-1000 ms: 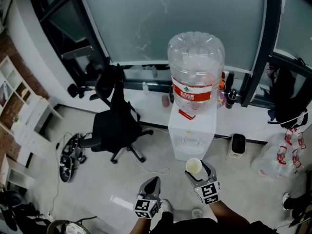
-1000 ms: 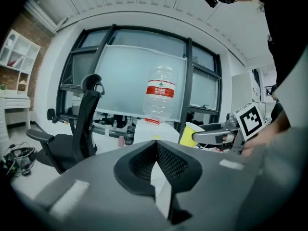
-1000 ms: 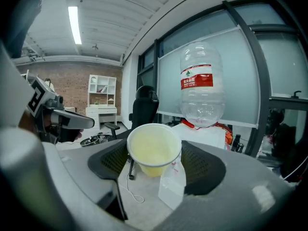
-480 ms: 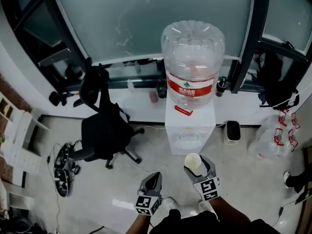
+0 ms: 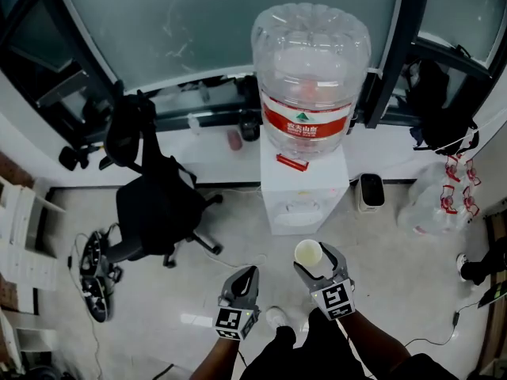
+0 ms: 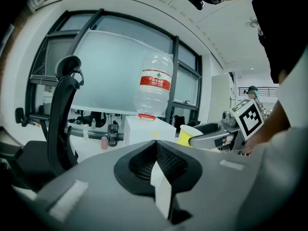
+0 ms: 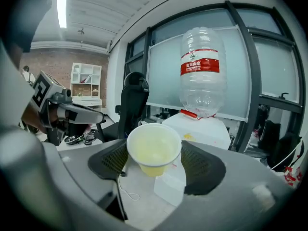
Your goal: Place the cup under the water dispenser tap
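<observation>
A yellowish paper cup stands upright between the jaws of my right gripper, which is shut on its sides. In the head view the cup hangs a short way in front of the white water dispenser, level with its tap recess. A large clear bottle with a red label sits on the dispenser. My left gripper is shut on nothing, to the left of the cup and a little nearer me. The left gripper view shows its jaws met, with the cup off to the right.
A black office chair stands left of the dispenser. A small black and white device and a clear bag lie to its right. Bottles line the windowsill. Shoes lie on the floor at far left.
The dispenser has drawn nearer and looms larger. Both grippers have moved forward and a little down toward it. The cup has stayed in the right gripper.
</observation>
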A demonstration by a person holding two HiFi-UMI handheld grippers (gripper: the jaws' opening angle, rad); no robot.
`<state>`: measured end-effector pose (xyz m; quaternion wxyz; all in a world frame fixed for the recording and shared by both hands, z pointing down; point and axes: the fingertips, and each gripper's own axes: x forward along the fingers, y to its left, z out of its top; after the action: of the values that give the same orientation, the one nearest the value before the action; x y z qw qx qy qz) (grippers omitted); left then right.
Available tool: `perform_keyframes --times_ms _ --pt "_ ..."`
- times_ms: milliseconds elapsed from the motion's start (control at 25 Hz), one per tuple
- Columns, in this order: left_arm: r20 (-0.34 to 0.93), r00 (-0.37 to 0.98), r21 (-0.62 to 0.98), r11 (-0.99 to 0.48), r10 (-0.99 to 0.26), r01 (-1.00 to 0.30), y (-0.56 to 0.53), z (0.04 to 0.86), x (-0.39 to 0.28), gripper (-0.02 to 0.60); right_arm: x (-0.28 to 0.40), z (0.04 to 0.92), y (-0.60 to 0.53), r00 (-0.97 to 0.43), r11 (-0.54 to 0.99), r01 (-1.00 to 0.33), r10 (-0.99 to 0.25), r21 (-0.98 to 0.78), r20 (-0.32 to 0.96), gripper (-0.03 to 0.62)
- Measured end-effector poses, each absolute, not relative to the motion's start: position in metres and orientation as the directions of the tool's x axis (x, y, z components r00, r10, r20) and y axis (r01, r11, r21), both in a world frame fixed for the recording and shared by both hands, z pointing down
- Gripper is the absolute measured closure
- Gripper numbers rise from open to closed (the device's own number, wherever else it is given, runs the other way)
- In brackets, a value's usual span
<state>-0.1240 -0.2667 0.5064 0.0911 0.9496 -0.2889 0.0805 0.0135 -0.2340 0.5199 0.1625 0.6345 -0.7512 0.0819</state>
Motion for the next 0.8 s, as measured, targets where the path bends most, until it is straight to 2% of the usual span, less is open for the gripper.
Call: perform_keyframes --times_ms 360,800 --pt "0.232 0.803 0.098 -0.809 -0.548 -0.580 -0.276 0.542 -0.097 0.563 0.007 0.568 -0.249 -0.200 0.244 -0.967 -0.899 0.067 0.389 0.249" --pt "0.224 0.776 0.148 -0.767 -0.589 -0.625 -0.307 0.632 -0.088 0.563 0.021 0.653 -0.297 -0.173 0.214 -0.974 -0.911 0.072 0.374 0.249"
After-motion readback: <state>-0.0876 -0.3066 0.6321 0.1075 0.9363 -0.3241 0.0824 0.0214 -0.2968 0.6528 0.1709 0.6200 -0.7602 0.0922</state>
